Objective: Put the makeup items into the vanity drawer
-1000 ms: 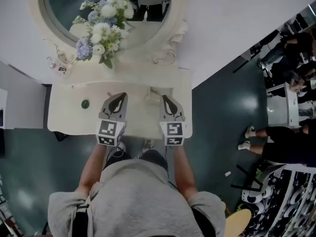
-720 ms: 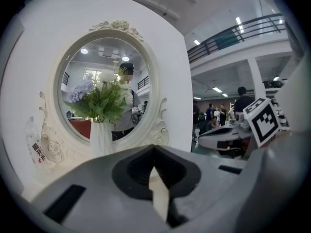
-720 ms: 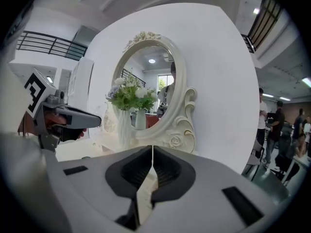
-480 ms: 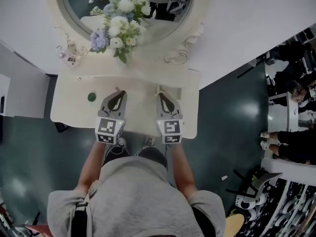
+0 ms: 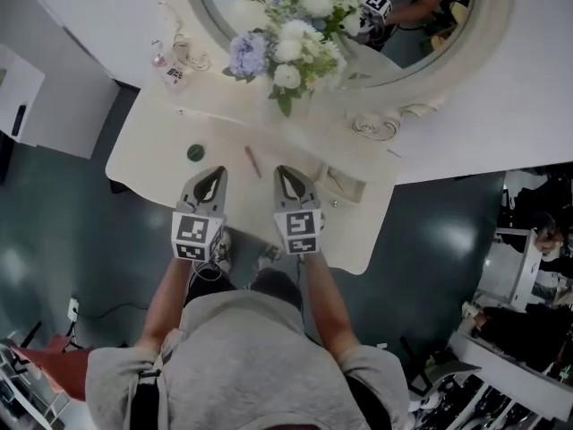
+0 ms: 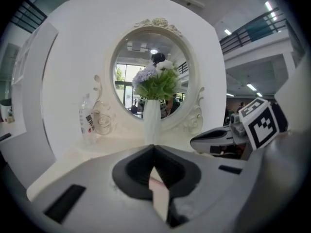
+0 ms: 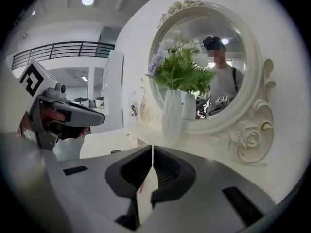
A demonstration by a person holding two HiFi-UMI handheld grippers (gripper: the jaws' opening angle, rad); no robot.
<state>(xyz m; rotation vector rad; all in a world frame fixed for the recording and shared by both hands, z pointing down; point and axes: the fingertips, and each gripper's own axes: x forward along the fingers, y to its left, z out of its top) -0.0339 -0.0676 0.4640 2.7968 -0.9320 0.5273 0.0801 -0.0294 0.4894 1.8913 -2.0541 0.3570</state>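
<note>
A thin pink-brown makeup pencil [image 5: 253, 161] lies on the cream vanity top [image 5: 152, 159], just ahead of and between my two grippers. A small round green item [image 5: 195, 152] sits to the left of it. My left gripper [image 5: 215, 174] [image 6: 154, 148] is shut and holds nothing. My right gripper [image 5: 280, 171] [image 7: 152, 152] is also shut and empty. Through each gripper's jaw gap a pink sliver of the pencil shows on the table below. A small drawer [image 5: 344, 184] appears pulled out on the right of the vanity.
A white vase of flowers [image 5: 291, 52] stands in front of the round mirror [image 5: 421, 34]. A small clear bottle [image 5: 170, 68] is at the back left. The vanity's front edge [image 5: 269, 240] is next to the person's body. Dark floor surrounds the table.
The view has swung right and both grippers have moved forward over the vanity top. The pencil has come into sight between them. Both stay shut.
</note>
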